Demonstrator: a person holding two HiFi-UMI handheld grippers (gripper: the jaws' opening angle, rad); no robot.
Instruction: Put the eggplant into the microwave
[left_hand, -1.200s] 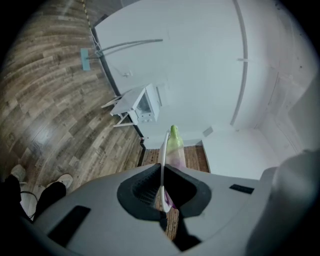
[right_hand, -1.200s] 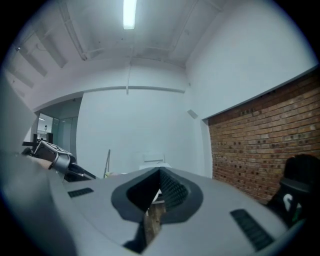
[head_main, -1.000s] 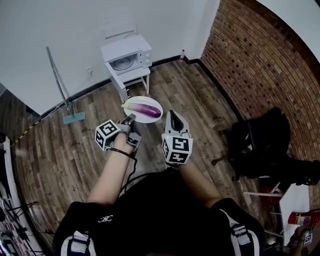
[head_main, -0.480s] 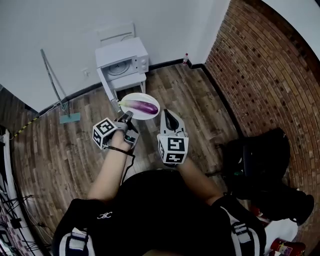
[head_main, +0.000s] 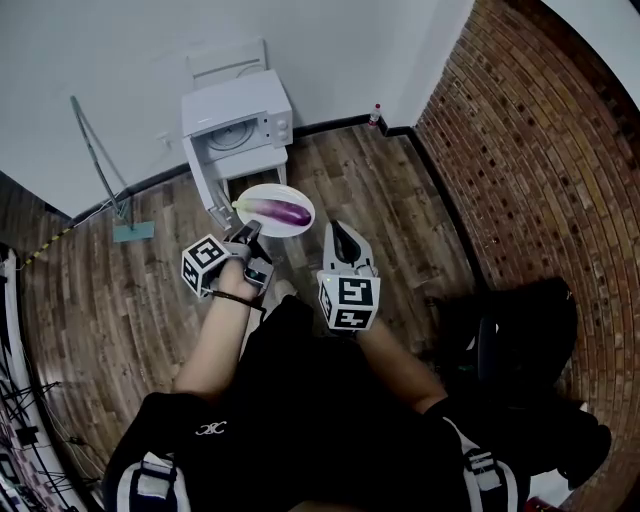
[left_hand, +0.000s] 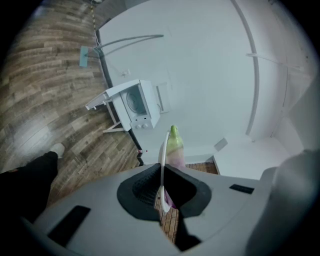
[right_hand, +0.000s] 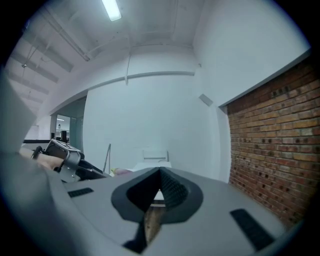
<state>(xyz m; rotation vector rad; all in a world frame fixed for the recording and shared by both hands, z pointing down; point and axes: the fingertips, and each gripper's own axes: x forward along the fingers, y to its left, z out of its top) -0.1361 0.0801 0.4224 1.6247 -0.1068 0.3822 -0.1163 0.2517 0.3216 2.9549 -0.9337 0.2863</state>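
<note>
Left gripper (head_main: 250, 230) and right gripper (head_main: 337, 232): light grey moulded shells, black ribbed pads (right_hand: 172, 190), black rectangular slot marks on the upper faces. White cube (head_main: 350, 303) with black square markers on each. Thin black cable (head_main: 250, 303) at the left wrist. Black short-sleeved top (head_main: 300, 420), small white logo (head_main: 210, 436) near one shoulder, grey-white strap patches (head_main: 150, 487) at both shoulders.
</note>
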